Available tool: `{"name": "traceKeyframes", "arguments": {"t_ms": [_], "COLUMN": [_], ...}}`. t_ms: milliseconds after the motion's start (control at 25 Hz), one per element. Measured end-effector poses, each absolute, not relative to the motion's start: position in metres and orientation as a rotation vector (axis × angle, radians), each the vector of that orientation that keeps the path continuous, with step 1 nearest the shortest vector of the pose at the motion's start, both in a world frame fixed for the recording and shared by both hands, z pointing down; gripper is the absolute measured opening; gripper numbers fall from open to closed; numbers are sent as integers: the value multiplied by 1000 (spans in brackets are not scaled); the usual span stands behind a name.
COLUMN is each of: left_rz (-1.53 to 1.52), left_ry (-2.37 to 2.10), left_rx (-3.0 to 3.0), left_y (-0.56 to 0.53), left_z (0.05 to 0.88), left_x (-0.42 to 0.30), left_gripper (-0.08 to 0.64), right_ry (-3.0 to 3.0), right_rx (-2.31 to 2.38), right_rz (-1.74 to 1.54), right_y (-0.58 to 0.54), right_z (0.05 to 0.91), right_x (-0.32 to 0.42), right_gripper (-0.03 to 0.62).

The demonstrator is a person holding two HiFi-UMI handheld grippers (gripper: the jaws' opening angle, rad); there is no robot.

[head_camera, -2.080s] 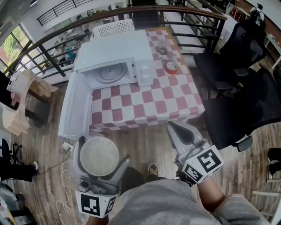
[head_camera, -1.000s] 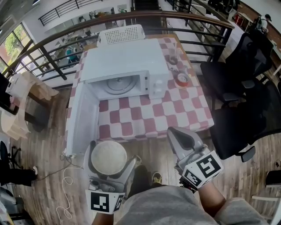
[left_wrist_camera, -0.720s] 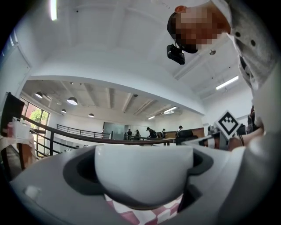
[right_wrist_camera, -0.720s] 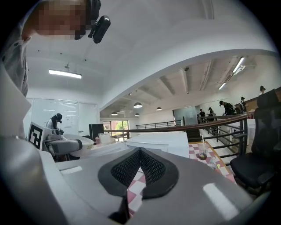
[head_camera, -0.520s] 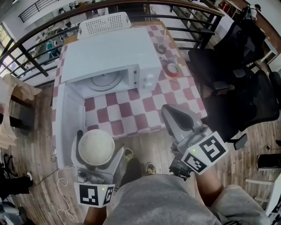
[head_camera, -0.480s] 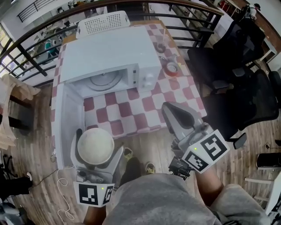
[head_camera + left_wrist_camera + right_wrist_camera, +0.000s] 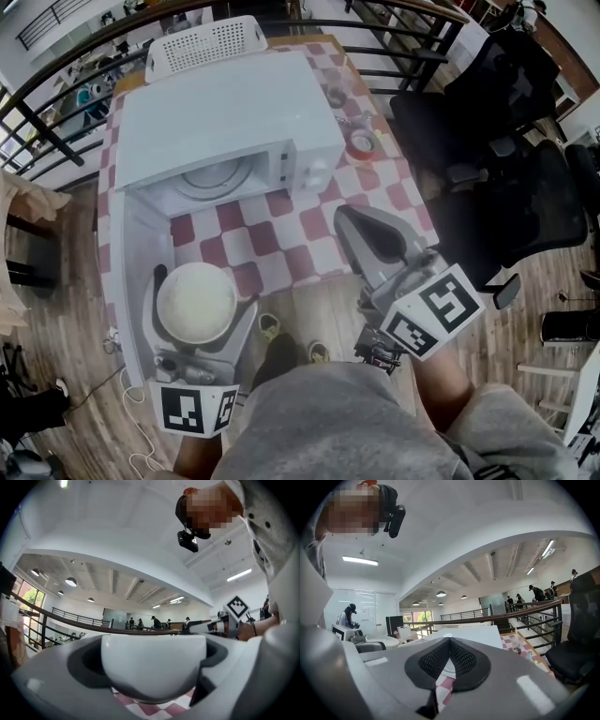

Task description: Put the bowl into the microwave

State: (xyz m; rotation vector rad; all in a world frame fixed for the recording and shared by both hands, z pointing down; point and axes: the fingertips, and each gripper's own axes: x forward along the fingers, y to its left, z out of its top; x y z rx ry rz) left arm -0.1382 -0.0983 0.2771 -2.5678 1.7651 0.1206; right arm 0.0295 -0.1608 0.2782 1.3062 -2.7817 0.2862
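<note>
The left gripper, in the lower left of the head view, is clamped on a round white bowl. One smooth grey jaw presses against each side of the bowl. In the left gripper view the bowl's glossy curved wall fills the gap between the jaws, and its flat rim is level. From above, the inside of the bowl looks pale cream and matte. The bowl is outside the microwave. In the picture it sits over the near end of the open door, in front of the table edge.

The microwave is a plain white box in the upper middle of the head view. Its door is swung out toward the lower left, and a round glass turntable shows inside the cavity. It stands on a table covered with a red and white checked cloth. On the cloth to the right of the microwave lie a red ring of tape and a small clear glass.

The right gripper, right of center, has its jaws pressed together into a grey wedge with nothing between them. Its black mesh-textured pads meet at the front. A cube with black and white square markers sits behind them.

Black office chairs fill the right side of the frame, above a wood plank floor.
</note>
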Motion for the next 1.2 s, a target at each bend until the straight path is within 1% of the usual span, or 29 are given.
{"name": "traceKeyframes", "arguments": {"t_ms": [520, 680, 840, 1080, 1200], "left_rz": [62, 70, -14, -47, -53], "left_ry": [1634, 1532, 1428, 1272, 1299], "left_rx": [-2616, -2660, -2717, -2742, -2748], "left_y": [-121, -120, -116, -108, -109], "left_z": [309, 313, 328, 334, 335], "left_x": [-164, -169, -174, -187, -196], "left_gripper": [540, 540, 540, 540, 540], "right_ry": [-2750, -2738, -2727, -2723, -2719], "right_rx": [1306, 1317, 1320, 1308, 1296], "right_rz": [306, 304, 304, 308, 316], "right_y": [-179, -183, -187, -191, -190], "right_z": [285, 286, 287, 292, 295], "right_x": [-7, -19, -30, -46, -49], "right_gripper": [-1, -1, 0, 0, -1]}}
